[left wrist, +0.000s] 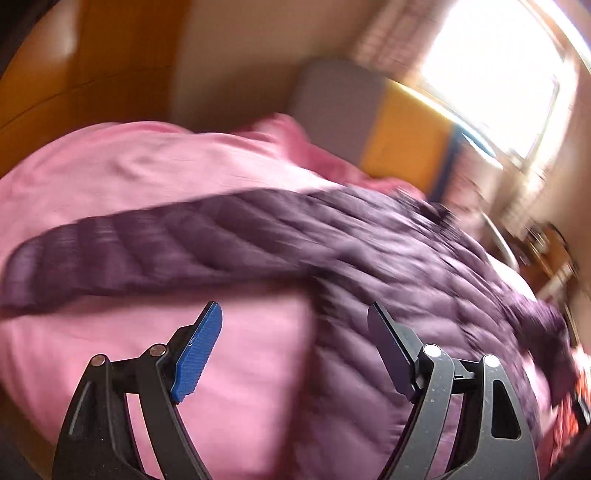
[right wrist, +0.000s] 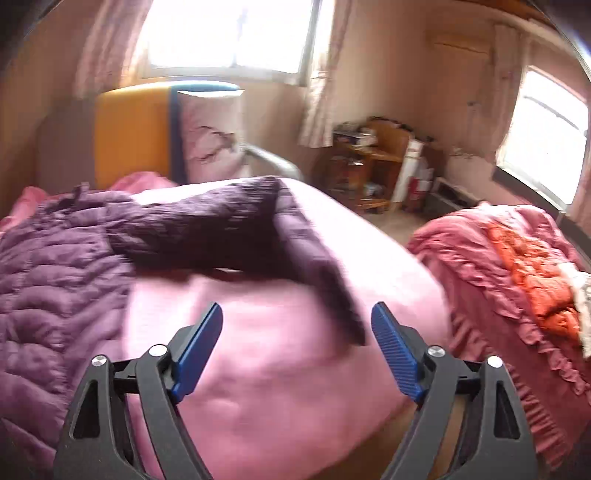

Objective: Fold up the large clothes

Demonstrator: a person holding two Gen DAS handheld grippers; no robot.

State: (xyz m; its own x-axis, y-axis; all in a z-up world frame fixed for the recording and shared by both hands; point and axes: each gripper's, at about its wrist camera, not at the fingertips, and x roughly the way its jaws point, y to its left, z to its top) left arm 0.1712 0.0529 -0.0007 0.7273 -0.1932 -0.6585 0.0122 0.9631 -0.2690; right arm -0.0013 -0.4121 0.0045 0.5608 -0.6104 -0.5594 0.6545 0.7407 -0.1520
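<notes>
The left hand-held gripper (left wrist: 295,347) hangs above the bed with its 2 fingers spread wide and nothing between them. Its blue pad (left wrist: 199,354) sits over bare pink sheet, while the opposite dark finger lies over the body of the purple quilted jacket (left wrist: 388,266). Whether the gripper touches the fabric cannot be told.

The right hand-held gripper (right wrist: 297,349) is likewise spread, holding nothing, its 2 blue pads (right wrist: 397,354) facing each other above the pink sheet (right wrist: 280,369). The jacket (right wrist: 59,273) spreads flat on the bed to the left of this gripper in the right wrist view. 1 sleeve (right wrist: 207,229) reaches from the jacket's body across the sheet, bends, and its blurred cuff end (right wrist: 325,284) comes down close to the right-side pad of that gripper; contact cannot be judged because of blur. In the left wrist view the other sleeve (left wrist: 122,254) stretches away from the jacket's body toward the left edge of the frame, lying on the sheet.

Beyond the jacket, at the head of the bed, stands an orange and grey headboard (right wrist: 133,133) with a pale pillow (right wrist: 210,129) beside it. To the right of the bed lies a heap of red ruffled bedding (right wrist: 517,266), and a wooden shelf unit (right wrist: 369,162) stands further back beneath a bright window (right wrist: 229,33).
</notes>
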